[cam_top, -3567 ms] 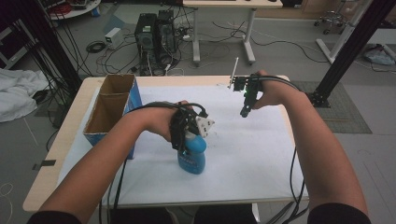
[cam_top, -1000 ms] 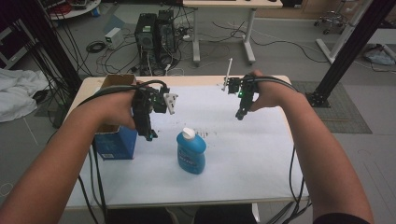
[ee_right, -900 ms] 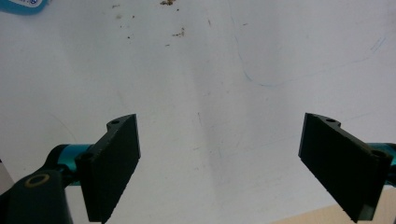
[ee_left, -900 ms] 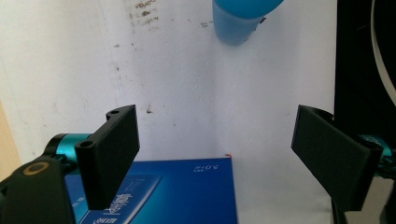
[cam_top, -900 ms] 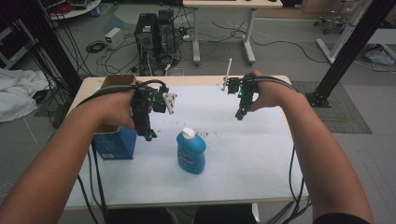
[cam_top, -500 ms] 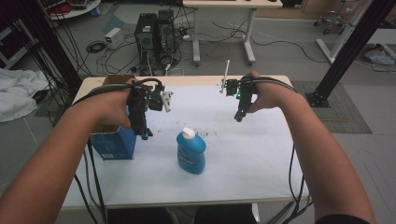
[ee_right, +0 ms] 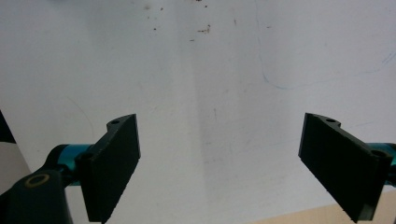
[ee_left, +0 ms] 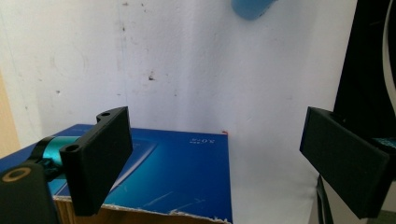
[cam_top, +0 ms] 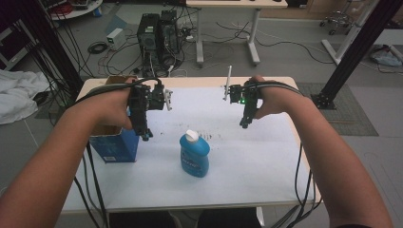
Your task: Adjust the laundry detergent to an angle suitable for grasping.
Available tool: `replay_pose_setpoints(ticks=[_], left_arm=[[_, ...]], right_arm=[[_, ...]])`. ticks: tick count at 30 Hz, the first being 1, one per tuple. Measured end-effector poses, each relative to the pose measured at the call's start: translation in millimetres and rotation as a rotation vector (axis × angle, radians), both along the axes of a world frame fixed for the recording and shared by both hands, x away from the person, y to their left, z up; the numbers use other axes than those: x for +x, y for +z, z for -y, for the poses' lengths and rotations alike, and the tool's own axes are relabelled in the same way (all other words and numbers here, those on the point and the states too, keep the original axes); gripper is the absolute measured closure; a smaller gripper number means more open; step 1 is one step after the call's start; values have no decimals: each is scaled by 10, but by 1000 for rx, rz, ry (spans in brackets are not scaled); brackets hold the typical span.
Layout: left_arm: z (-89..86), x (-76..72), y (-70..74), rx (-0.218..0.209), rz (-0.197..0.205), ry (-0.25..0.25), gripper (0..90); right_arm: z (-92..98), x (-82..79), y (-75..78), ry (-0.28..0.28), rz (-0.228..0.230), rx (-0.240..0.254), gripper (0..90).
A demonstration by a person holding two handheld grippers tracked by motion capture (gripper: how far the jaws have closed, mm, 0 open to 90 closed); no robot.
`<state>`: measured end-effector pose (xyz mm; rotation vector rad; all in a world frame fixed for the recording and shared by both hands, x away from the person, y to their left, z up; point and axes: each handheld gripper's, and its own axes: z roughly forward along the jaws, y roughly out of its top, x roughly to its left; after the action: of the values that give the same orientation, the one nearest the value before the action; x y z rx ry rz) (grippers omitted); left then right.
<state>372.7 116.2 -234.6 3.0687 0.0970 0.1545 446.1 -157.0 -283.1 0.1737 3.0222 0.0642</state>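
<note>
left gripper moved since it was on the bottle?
Yes. The left gripper went left, off the blue bottle, beside the blue box; fingers just opened, empty.

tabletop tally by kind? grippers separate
blue bottle: 1
blue box: 1
Grippers: 2, the left gripper and the right gripper, both open, holding nothing
Total: 2 things, 2 grippers

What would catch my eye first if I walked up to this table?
Probably the blue bottle with its white cap, standing upright alone near the middle of the white table. Next, the two black grippers held above it: the left gripper hangs open beside a blue cardboard box at the table's left edge, and the right gripper, also open, hovers over bare tabletop.
</note>
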Motion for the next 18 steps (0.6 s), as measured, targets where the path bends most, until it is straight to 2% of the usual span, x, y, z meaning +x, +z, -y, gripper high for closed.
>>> replay_pose_setpoints(ticks=[8,14,18], left_arm=[[39,-11,13,3,-7,29,94],[52,-37,20,-2,3,25,94],[56,-59,26,-3,-11,37,94]], right_arm=[[-11,-146,42,24,-1,-20,118],[-11,-232,59,33,3,-32,118],[-14,-271,69,50,1,-24,118]])
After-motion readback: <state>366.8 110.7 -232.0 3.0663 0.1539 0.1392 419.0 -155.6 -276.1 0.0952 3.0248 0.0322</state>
